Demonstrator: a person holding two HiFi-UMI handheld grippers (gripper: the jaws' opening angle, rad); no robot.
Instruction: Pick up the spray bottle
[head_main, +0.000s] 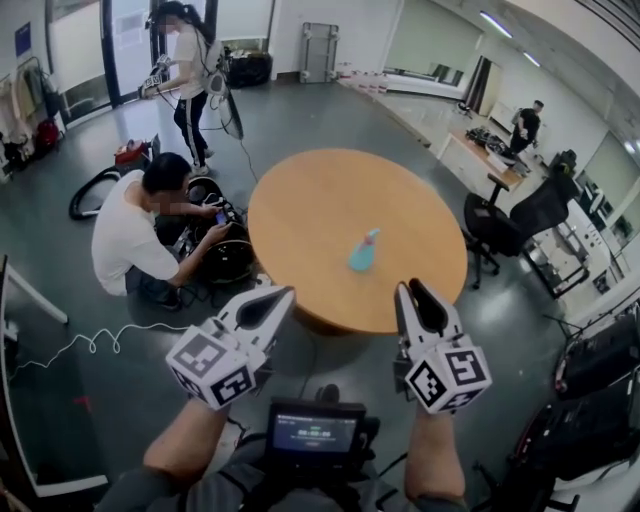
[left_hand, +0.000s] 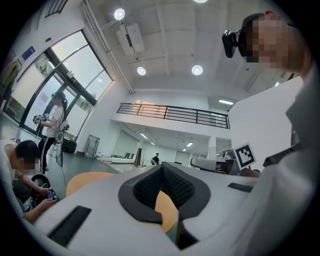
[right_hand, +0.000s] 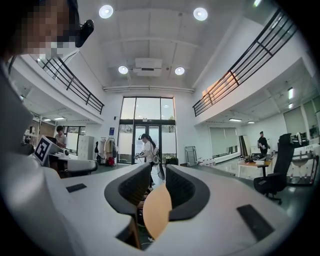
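One teal, pink-topped spray bottle stands on the round table, right of centre. At the table's near edge, your left gripper is closed and empty, your right gripper slightly parted.

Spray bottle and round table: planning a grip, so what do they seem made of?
Spray bottle: probably plastic, smooth teal body, pinkish top. Round table: wood or wood-look laminate, even tan top with a soft sheen; the frames cannot settle which.

A small teal spray bottle with a pinkish spray head stands upright on the round wooden tabletop, right of its middle, toward the near edge.
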